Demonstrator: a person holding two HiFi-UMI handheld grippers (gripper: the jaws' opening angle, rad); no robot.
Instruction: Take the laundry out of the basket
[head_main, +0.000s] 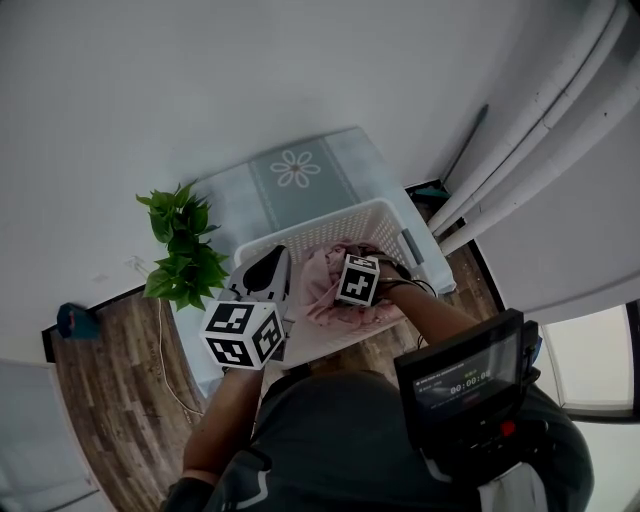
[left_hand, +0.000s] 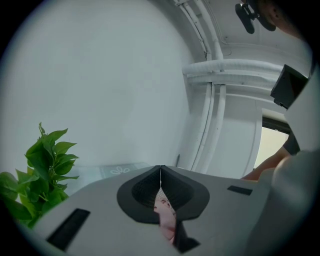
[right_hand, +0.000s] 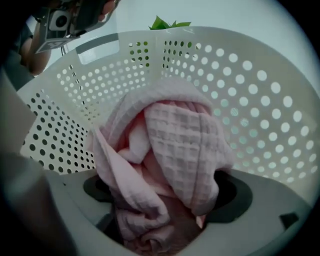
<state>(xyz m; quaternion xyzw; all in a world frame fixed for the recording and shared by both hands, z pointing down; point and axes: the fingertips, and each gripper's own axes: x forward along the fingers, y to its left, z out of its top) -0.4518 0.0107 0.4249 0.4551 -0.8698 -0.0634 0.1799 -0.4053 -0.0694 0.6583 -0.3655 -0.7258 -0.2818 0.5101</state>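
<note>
Pointing steeply down into basket (right_hand: 250, 100), right tool (right_hand: 165, 192) wide around pink towel (right_hand: 180, 140), left tool (left_hand: 160, 170) roughly level, jaws together.

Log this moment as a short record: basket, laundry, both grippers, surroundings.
basket: white perforated basket, standing on a pale flower-print surface
laundry: pink waffle cloth, bunched inside the basket
right gripper: right gripper reaches down into the basket, jaws wide apart with the cloth between them
left gripper: left gripper at the basket's left side, jaws together at the tips
nearby: leafy plant left of the basket
</note>
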